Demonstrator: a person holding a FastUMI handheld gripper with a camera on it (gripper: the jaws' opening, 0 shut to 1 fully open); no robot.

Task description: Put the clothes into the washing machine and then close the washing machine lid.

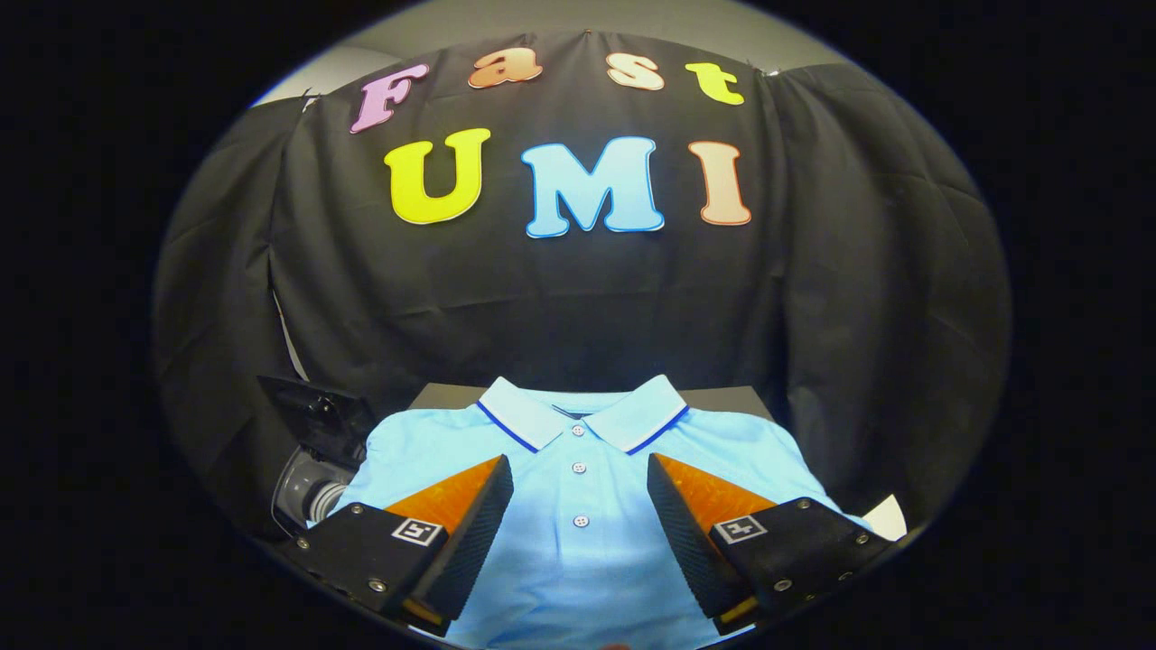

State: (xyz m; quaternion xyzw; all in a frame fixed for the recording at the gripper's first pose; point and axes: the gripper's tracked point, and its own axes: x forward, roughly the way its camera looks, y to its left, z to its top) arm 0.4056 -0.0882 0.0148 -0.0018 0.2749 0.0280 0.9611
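A light blue polo shirt with a white collar edged in dark blue lies spread flat on a dark surface, collar toward the booth wall. My gripper hangs above the shirt's chest and is open. The button placket runs down the gap between the two fingers, and nothing is held. Orange-backed fingertips point toward the collar.
To the left of the shirt, beyond the left finger, stands a dark device with a grey hose, partly hidden. A small white corner sticks out at the shirt's right edge.
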